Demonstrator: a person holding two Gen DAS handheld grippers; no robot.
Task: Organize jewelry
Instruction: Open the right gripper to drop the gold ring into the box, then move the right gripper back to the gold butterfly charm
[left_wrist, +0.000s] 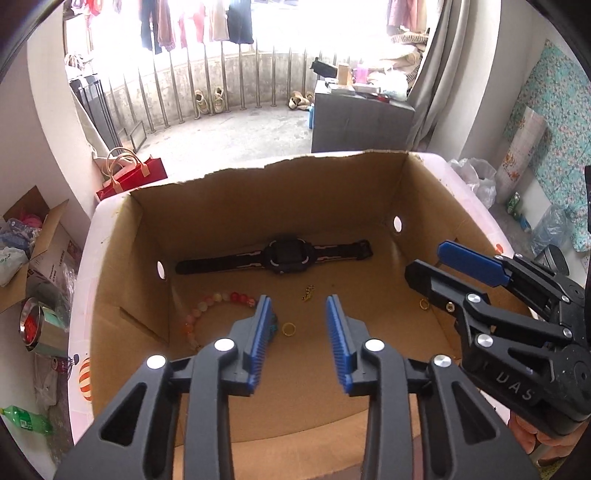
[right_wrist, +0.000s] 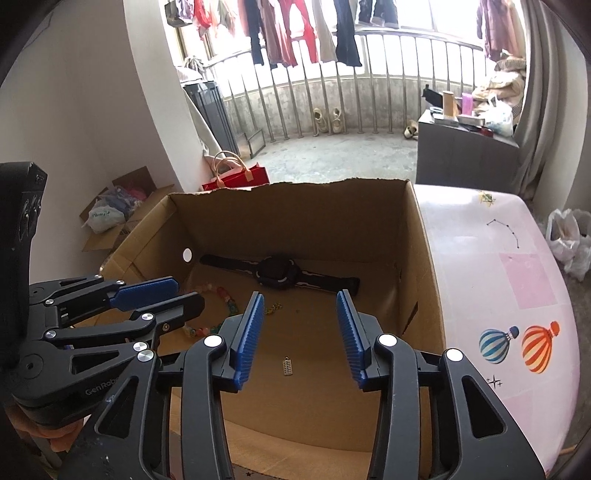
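Note:
A cardboard box (left_wrist: 229, 199) on a pink table holds the jewelry. A black watch (left_wrist: 288, 254) lies flat at the back, also in the right wrist view (right_wrist: 277, 273). A pink and red bead bracelet (left_wrist: 210, 306) lies at the left. A gold ring (left_wrist: 289, 328), a small gold chain piece (left_wrist: 307, 293) and another gold ring (left_wrist: 423, 304) lie on the floor. A small silver charm (right_wrist: 287, 365) lies near the front. My left gripper (left_wrist: 299, 314) is open above the gold ring. My right gripper (right_wrist: 300, 310) is open and empty above the charm.
The pink table (right_wrist: 517, 280) with balloon stickers extends right of the box. A red gift bag (left_wrist: 133, 177) stands behind the box. An open carton of clutter (left_wrist: 26, 236) and a metal tin (left_wrist: 37, 325) sit on the floor at left.

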